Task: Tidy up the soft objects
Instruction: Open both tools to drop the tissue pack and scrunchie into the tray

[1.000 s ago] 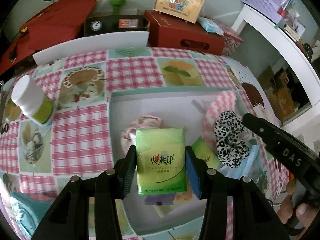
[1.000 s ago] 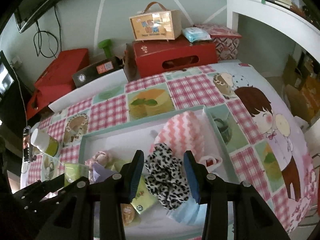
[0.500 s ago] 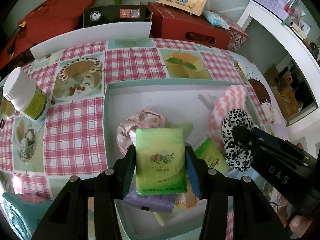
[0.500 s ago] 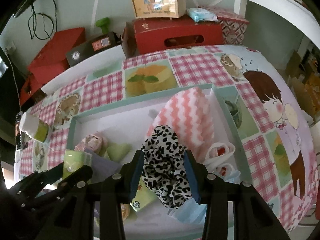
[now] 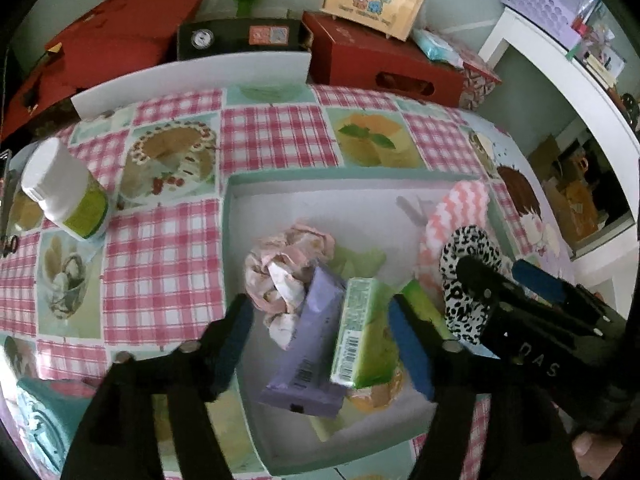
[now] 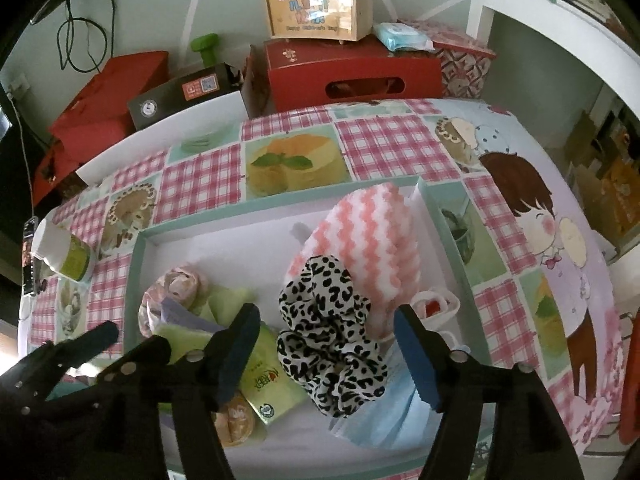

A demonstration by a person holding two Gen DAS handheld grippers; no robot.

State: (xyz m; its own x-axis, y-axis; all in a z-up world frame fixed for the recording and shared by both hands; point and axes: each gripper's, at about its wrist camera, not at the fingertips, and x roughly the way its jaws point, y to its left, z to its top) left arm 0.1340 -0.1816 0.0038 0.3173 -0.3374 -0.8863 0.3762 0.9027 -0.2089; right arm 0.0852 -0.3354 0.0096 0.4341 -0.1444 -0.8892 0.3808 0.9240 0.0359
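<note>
- The green tissue pack (image 5: 360, 332) lies on edge in the shallow tray (image 5: 320, 196), leaning against a purple tissue pack (image 5: 308, 344) on its left, with its barcode side turned up.
- The left gripper (image 5: 320, 340) hangs over both packs with its jaws spread wide; neither blue pad touches the green pack.
- Just beyond the purple pack sits a crumpled pink scrunchie (image 5: 284, 256), with a pale green cloth (image 5: 356, 260) beside it.
- The leopard-print scrunchie (image 6: 328, 336) rests near the middle of the tray, on top of a light blue face mask (image 6: 384, 412) and against a pink-and-white zigzag cloth (image 6: 368, 236).
- The right gripper (image 6: 324, 352) stands wide open around the leopard-print scrunchie, one finger on each side, gripping nothing.
- Left of that scrunchie lies a flat green packet (image 6: 268, 384), partly under the right gripper's left finger.
- The tray rests on a checked tablecloth (image 5: 276, 136) printed with cakes.
- A white-capped bottle (image 5: 64, 196) stands on the cloth, well apart from the tray on its left.
- Behind the table, a red box (image 6: 352, 72) carries a small wooden case with a handle (image 6: 316, 8).
</note>
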